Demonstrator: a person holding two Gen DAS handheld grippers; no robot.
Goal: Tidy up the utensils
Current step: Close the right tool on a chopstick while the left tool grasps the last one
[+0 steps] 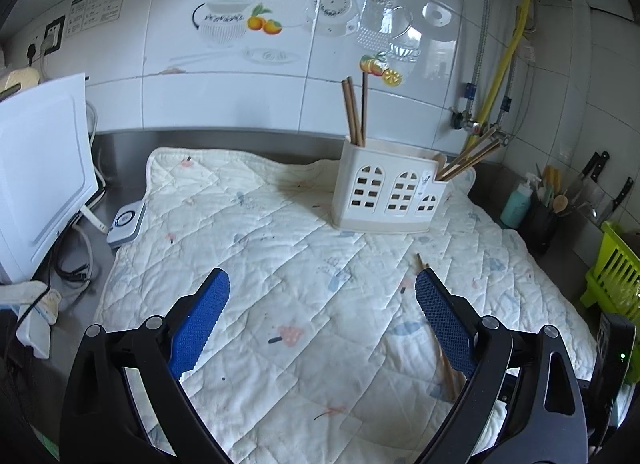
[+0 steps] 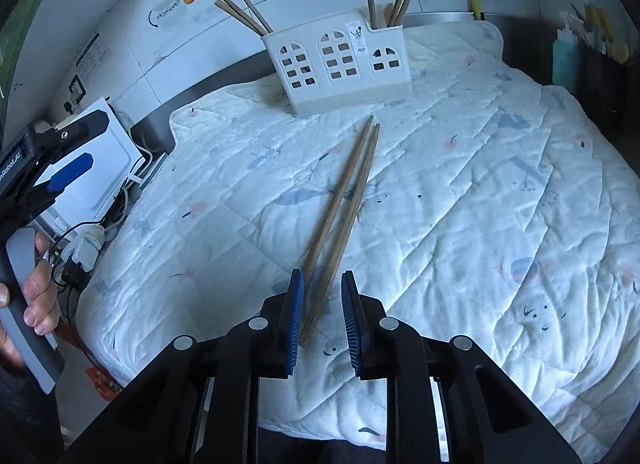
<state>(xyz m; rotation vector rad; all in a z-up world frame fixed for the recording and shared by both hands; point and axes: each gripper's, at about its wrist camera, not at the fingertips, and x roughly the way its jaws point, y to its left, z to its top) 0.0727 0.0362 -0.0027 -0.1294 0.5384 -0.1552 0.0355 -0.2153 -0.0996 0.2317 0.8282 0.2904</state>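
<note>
Nearest the right wrist camera, the right gripper (image 2: 321, 306) hung low over the quilted mat (image 2: 460, 203), its blue pads (image 2: 295, 312) a narrow gap apart. The near ends of the 2 loose chopsticks (image 2: 344, 199) lay between them; the left pad sat right beside the sticks, though contact could not be made out, and the right pad stood clear. The pair lay on the mat, running away from the gripper toward the white utensil holder (image 2: 340, 63), their far tips stopping just short of its base.

In the left wrist view, the left gripper (image 1: 322, 298) was spread wide with only mat between its pads. Its right pad (image 1: 440, 316) partly covered the same chopsticks. At the left edge of the right wrist view, a hand (image 2: 38, 288) gripped that tool's grey handle.

Farther back, the holder stood upright on the mat near the tiled wall (image 1: 240, 83), with chopsticks in its 2 end compartments. A white cutting board (image 1: 40, 167) leaned at the left.
</note>
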